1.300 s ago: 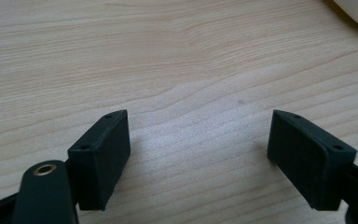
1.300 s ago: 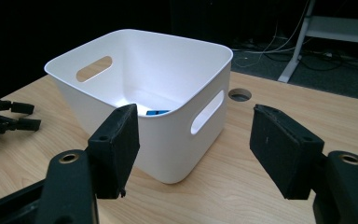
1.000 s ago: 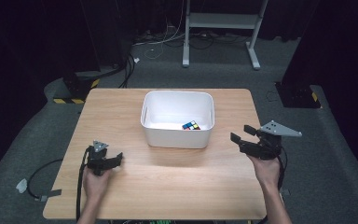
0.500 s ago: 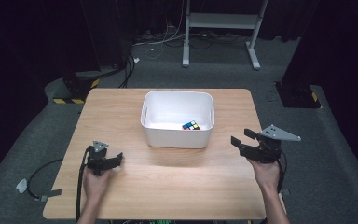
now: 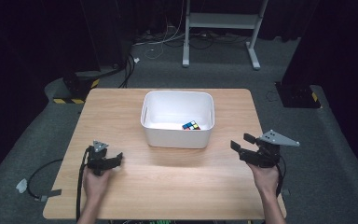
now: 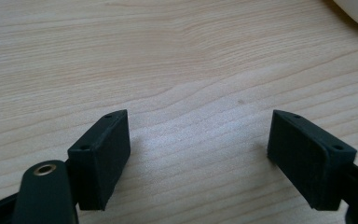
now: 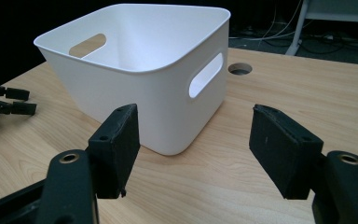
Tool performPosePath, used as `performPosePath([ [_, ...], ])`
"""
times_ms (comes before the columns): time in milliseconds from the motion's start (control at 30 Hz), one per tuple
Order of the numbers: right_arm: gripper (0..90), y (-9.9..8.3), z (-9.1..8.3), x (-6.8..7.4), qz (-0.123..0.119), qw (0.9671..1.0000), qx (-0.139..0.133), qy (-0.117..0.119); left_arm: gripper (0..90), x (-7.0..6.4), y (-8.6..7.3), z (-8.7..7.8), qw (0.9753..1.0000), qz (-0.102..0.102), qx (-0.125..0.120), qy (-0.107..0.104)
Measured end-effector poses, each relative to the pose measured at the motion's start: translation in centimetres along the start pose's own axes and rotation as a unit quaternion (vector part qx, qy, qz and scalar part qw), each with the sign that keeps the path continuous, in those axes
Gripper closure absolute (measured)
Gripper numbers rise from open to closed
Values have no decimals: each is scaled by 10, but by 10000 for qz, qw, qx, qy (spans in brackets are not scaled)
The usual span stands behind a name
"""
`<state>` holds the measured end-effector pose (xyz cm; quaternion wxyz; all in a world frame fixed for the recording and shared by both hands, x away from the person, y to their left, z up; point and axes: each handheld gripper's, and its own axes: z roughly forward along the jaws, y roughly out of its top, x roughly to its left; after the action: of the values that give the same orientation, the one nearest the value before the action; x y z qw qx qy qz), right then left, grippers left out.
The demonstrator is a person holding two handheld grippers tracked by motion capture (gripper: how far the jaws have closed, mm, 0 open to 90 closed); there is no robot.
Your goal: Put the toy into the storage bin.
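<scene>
You had both jaws wide and empty — left hand-held gripper point(image 5: 116, 159) near the worktop's point(image 5: 121, 107) front-left corner, right hand-held gripper point(image 5: 240, 142) at front-right. Cube point(image 5: 191, 125) sat inside the white bin point(image 5: 177, 138), mid-worktop — best entered from above, clear of the rim.

Wooden table point(image 5: 121, 112) on grey carpet point(image 5: 335, 154) — 1 round hole point(image 7: 239, 69) near its far edge. Behind it: a white 2-legged frame point(image 5: 223, 21), loose cables point(image 5: 158, 44) and a black-and-yellow striped base point(image 5: 77, 100) at far left.
</scene>
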<state>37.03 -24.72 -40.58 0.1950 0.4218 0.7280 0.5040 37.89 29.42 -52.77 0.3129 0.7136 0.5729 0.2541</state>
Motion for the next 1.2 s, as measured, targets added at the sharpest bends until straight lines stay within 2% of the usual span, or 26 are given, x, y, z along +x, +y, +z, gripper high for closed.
performPosePath([
  [333,330,-9,1,0,66,10000,29,7,213,0,0,0,10000,-1,1,2],
  [1200,332,-23,15,6,11,9998,192,1,212,0,0,0,10000,0,1,2],
])
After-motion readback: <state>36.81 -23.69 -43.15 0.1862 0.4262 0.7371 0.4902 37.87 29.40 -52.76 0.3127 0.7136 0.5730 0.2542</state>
